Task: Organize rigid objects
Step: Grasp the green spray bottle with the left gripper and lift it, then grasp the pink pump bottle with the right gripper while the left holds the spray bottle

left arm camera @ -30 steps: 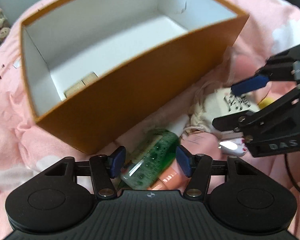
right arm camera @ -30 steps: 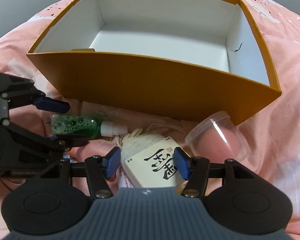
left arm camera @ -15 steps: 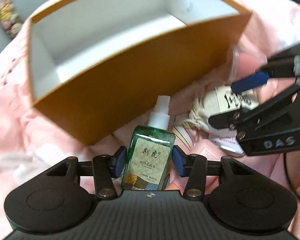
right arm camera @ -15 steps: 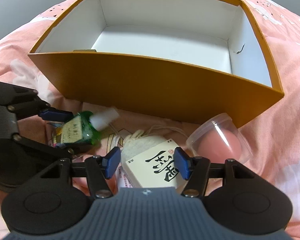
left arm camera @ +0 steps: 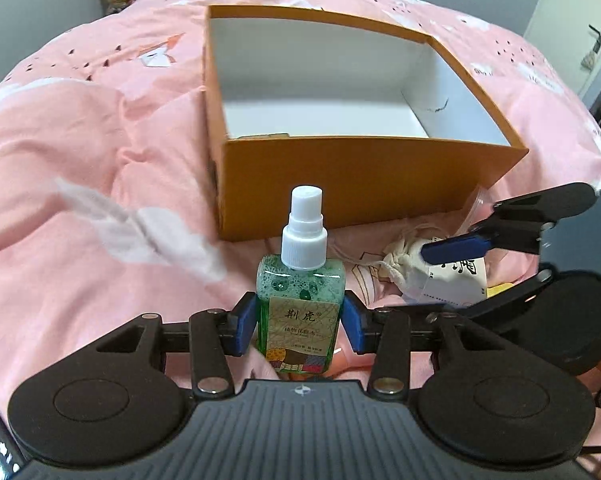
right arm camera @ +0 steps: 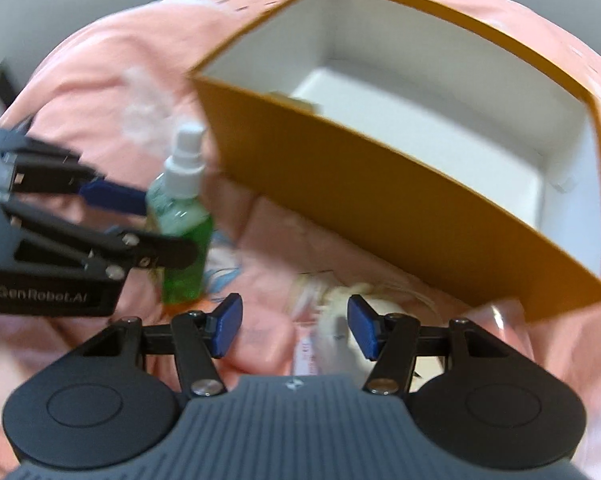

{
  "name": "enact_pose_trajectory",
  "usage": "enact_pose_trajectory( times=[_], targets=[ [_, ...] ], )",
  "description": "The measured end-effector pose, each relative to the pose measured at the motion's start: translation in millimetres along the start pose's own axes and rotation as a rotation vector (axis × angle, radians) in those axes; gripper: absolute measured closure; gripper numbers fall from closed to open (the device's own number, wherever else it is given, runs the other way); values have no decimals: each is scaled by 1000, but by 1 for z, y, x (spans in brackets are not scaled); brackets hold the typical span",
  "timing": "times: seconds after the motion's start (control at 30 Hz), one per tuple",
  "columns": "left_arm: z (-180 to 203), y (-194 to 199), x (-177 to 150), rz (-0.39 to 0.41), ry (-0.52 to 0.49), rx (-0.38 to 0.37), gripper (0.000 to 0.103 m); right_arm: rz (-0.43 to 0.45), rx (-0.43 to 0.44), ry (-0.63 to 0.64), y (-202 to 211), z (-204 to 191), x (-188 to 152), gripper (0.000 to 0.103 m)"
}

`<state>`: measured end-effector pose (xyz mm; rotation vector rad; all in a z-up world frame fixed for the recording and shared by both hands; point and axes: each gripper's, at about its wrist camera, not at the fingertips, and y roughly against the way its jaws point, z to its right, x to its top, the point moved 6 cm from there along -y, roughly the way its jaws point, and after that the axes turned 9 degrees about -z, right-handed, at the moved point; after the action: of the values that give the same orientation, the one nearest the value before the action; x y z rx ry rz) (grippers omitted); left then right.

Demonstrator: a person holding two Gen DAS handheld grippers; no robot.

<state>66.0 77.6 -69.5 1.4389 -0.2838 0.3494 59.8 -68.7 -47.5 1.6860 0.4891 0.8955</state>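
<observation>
Left wrist view: the orange box point(left arm camera: 364, 184) sits open-topped on the pink quilt point(left arm camera: 80, 208), ready to receive items. The left gripper point(left arm camera: 300, 322) is closing on the upright green spray bottle point(left arm camera: 300, 300), pads against its flat sides, probably for a stable carry. The right gripper point(right arm camera: 294, 326) stands open over the white pouch point(right arm camera: 340, 320), holding nothing.

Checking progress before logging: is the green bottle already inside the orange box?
No, the bottle stands upright between the left gripper's pads, in front of the box.
</observation>
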Motion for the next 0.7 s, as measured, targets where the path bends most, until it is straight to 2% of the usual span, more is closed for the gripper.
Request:
enact_pose_trajectory(
  times=[0.23,0.63,0.7],
  targets=[
    [-14,-1,-6,5,50,-12,52,-79,-15,256,-22,-20,9,44],
    [-19,-4,-9,6,79,-34,52,-197,93,392,-52,-47,18,44],
    [-19,-4,-9,6,79,-34,52,-223,81,414,-59,-50,13,43]
  ],
)
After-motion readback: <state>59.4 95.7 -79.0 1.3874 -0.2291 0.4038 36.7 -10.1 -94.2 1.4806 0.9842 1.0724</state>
